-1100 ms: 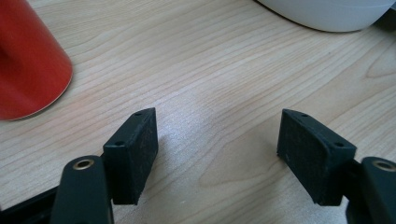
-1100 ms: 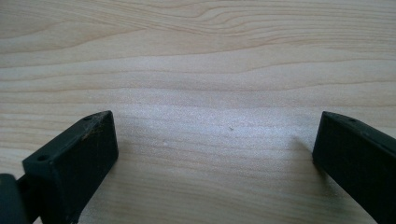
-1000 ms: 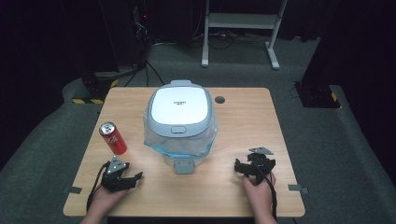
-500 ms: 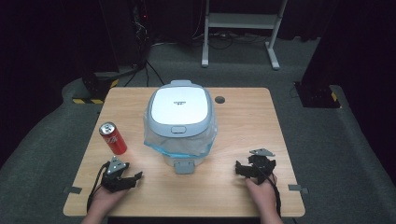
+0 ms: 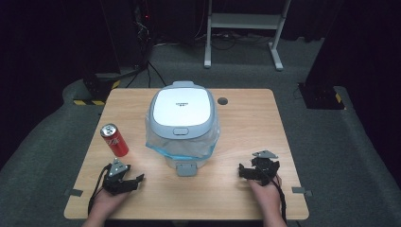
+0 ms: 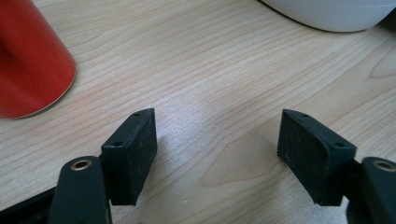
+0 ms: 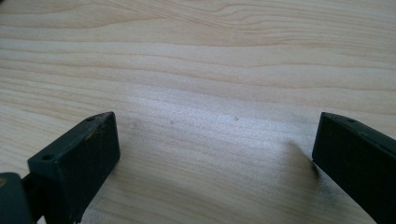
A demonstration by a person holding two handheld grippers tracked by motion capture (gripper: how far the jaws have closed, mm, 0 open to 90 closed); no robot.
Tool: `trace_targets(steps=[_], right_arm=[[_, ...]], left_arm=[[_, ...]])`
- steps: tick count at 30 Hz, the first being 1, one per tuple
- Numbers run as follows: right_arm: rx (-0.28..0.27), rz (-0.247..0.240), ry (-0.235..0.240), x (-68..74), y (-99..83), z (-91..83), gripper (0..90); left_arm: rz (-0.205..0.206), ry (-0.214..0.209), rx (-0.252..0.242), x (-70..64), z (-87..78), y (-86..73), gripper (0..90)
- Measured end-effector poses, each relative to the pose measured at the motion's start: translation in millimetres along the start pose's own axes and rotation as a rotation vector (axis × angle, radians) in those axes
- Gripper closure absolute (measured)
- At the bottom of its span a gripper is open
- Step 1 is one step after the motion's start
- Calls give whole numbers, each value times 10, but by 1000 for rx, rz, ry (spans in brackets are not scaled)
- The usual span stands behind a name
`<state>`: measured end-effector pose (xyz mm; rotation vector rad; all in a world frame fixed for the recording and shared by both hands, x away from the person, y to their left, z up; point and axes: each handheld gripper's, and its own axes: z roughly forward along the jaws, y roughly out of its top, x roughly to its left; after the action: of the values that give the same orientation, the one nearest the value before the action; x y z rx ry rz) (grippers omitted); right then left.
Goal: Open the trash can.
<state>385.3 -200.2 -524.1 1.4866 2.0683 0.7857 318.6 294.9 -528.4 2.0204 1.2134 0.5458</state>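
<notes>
White rice cooker point(image 5: 182, 124) lid down mid-table point(image 5: 246, 189), red can point(image 5: 114, 140) upright just left of it, left tool point(image 5: 135, 179) released near-left of the cooker, right tool point(image 5: 242, 171) released near-right, both grasping nothing

Cooker point(image 5: 182, 120) mid-table point(image 5: 246, 198); can point(image 5: 114, 140) left of it, near edge.

The high view looks forward and down from above the person's side, taking in the whole wooden table point(image 5: 246, 123); the left gripper view sits low and close over the tabletop, facing along its jaws toward the red can point(image 6: 28, 56) and the white cooker's base point(image 6: 331, 14), both shared with the high view; the right gripper view, equally low, faces bare wood
</notes>
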Motion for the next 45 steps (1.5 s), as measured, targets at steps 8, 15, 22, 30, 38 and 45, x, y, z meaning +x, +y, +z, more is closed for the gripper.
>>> trace_targets(steps=[8, 15, 22, 30, 38, 45], right_arm=[[-20, -48, 56, 46, 12, -26, 11], [-34, -67, 81, 111, 24, -51, 0], [-55, -71, 127, 206, 52, -75, 0], [-108, -81, 212, 323, 71, -141, 5], [-98, -130, 269, 441, 88, -147, 8], [-104, -173, 323, 604, 109, -144, 22]], left_arm=[[-4, -8, -1, 12, -2, -2, 268], [-11, -8, -2, 17, -1, 0, 266], [-7, -6, 0, 14, -3, -2, 266], [-9, -1, 0, 9, -8, -5, 272], [-7, -1, 4, 4, -9, -5, 272], [-9, 0, 2, 6, -11, -7, 273]])
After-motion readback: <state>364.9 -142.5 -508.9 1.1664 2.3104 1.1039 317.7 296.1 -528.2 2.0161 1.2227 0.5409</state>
